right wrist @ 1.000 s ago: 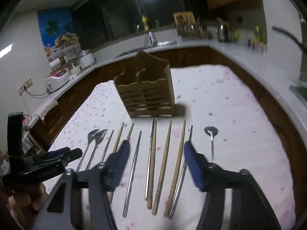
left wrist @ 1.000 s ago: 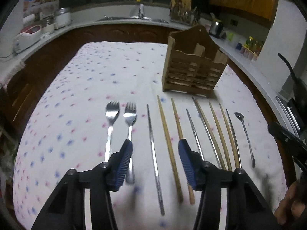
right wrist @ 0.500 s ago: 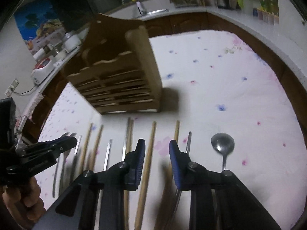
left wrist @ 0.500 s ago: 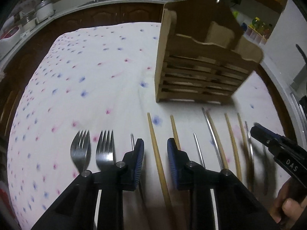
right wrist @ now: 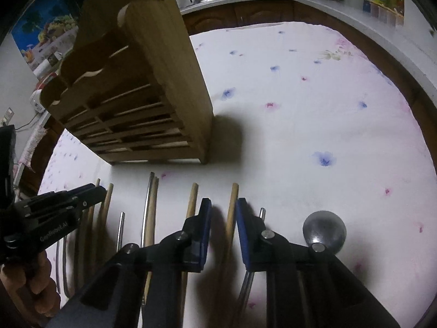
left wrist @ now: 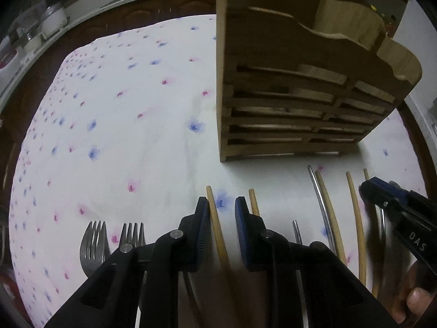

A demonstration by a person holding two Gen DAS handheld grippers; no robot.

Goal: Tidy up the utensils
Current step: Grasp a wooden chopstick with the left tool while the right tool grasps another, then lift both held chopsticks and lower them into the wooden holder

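Several wooden and metal chopsticks lie in a row on the flowered tablecloth (left wrist: 123, 114) in front of a wooden utensil caddy (left wrist: 295, 87). My left gripper (left wrist: 221, 232) is low over the cloth, partly open, its jaws straddling one wooden chopstick (left wrist: 217, 227). Two forks (left wrist: 94, 243) lie to its left. My right gripper (right wrist: 223, 229) is partly open, straddling another wooden chopstick (right wrist: 232, 213). A metal spoon (right wrist: 323, 231) lies just to its right. The caddy also shows in the right wrist view (right wrist: 136, 90).
A kitchen counter (right wrist: 341, 8) with a sink, jars and appliances runs around behind the table. The right gripper shows at the right edge of the left wrist view (left wrist: 396, 213). The left gripper shows at the left of the right wrist view (right wrist: 54, 213).
Both grippers moved forward and down to the row of chopsticks and narrowed from wide open, each now straddling a wooden chopstick.
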